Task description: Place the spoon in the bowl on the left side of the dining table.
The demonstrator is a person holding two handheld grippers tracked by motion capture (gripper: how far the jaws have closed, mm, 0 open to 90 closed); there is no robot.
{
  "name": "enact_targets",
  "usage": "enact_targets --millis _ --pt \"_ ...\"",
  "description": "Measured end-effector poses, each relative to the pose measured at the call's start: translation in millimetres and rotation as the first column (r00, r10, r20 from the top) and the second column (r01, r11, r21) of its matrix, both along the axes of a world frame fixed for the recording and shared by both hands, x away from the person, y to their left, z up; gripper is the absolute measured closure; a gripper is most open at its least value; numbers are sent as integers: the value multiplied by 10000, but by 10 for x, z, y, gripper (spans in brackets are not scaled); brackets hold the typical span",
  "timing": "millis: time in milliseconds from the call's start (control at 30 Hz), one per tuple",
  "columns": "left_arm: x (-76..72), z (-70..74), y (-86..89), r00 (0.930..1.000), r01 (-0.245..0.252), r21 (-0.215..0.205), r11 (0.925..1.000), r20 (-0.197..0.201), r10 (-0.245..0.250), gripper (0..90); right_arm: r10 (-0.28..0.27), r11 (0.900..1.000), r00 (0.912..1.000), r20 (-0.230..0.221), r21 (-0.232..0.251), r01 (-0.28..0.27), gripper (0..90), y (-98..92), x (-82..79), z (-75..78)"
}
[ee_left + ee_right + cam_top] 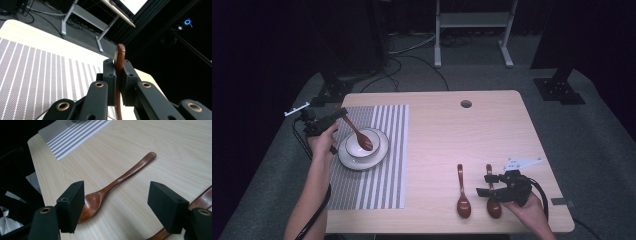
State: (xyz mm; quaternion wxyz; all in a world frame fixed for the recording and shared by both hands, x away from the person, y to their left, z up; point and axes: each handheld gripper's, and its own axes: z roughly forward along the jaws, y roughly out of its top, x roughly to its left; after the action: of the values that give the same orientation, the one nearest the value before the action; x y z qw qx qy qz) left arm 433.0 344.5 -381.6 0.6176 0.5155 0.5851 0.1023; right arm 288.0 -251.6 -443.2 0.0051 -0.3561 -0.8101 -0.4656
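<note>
- The left gripper [339, 114] has its jaws pressed flat on the handle of a spoon [358, 134]; in the left gripper view that handle [119, 62] stands up between the two pads [109, 75], with no gap to either side.
- From that grip the spoon slants down to the right, and its head sits in the bowl [362, 142], which stands on a plate [346, 159].
- The plate rests on a striped mat [377, 185] at the left of the table [452, 130].
- Step in hand, as I judge it: setting this spoon into the bowl. The head looks down inside, so what is left is to part the jaws and lift the hand clear without dragging the handle.
- The right gripper [489, 186] has its jaws wide apart and holds nothing; its two pads [71, 205] frame bare wood in the right gripper view.
- It hovers low over the near right part of the table, just above the right spoon [492, 192]; a strip of that spoon [200, 200] shows by the far pad.
- The middle spoon [462, 192] lies flat just beside it, head toward the person; its bowl end [92, 202] lies just behind the nearer pad.
- Next move for this hand, I think: settle which spoon to take, bring the jaws either side of its thin handle, then close. The handle lies flat on the wood, so the pads must come down low to catch it.
</note>
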Motion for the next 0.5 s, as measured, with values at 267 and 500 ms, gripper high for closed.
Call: enact_targets --millis 267,500 --pt "-3 -138 41 9995 -249 -141 9996 -189 246 840 -115 9999 9999 89 14 115 278 -14 2 4" --pt "13 -231 33 9989 -301 -158 9994 -361 295 839 -192 9998 9998 84 -30 192 273 -23 2 2"
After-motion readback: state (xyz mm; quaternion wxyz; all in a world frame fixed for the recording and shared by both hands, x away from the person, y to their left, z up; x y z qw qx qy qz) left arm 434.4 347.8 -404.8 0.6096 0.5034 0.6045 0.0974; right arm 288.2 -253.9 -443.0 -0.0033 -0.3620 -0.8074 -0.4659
